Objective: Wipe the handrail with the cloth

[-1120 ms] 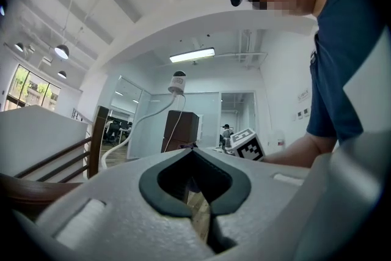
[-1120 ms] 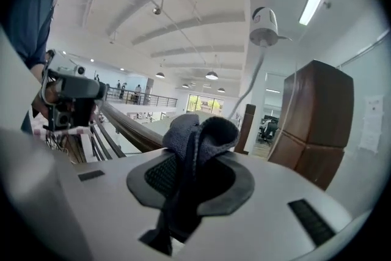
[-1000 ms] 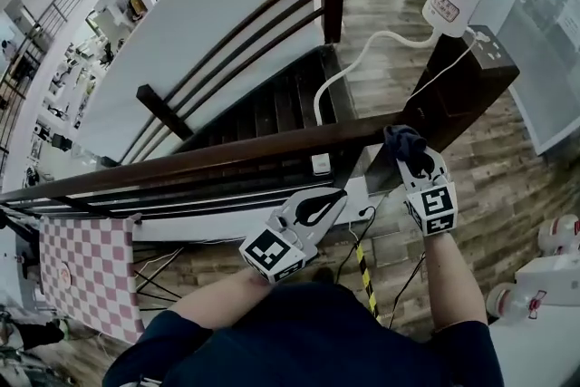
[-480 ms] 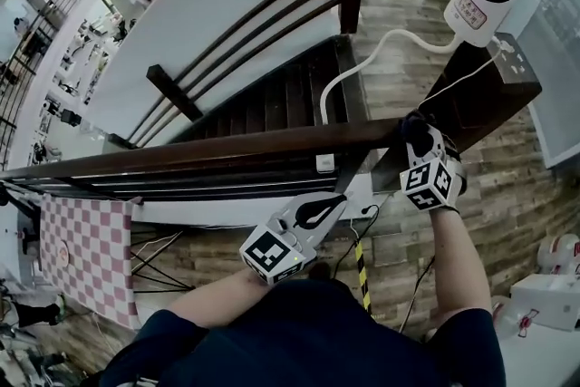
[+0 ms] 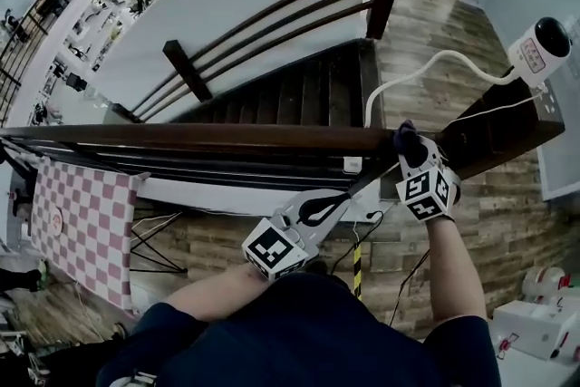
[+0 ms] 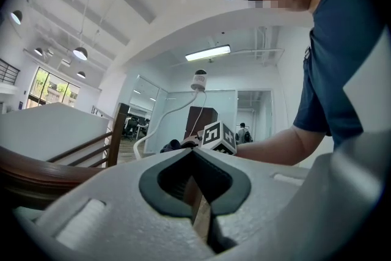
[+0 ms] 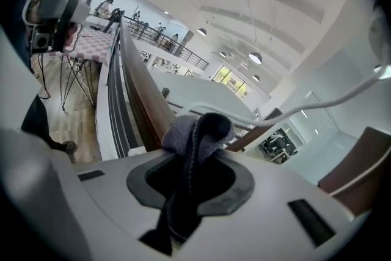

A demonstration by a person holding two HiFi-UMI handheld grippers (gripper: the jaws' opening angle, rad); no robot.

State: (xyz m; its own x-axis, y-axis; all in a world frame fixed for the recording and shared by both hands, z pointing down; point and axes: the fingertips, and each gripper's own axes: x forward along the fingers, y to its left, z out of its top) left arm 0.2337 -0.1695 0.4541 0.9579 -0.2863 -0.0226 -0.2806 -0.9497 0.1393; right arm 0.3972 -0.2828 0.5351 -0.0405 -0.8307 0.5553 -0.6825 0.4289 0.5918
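In the right gripper view we see the jaws clenched on a dark grey cloth, its folded end bulging out above them and the rest trailing down between them. From the head view, the right gripper presses that cloth against the top of the dark wooden handrail, at its right end, just beside the thick newel post. The left gripper hangs lower, on our side of the handrail and below its top rail. In its own view the jaws stand closed tip to tip with nothing between them, and the right gripper's marker cube shows beyond them. Past the handrail we look down a dark staircase with a slanted railing. A white camera on a curved white stalk stands above the newel post. A red-and-white checkered cover hangs at the far left, below the handrail.
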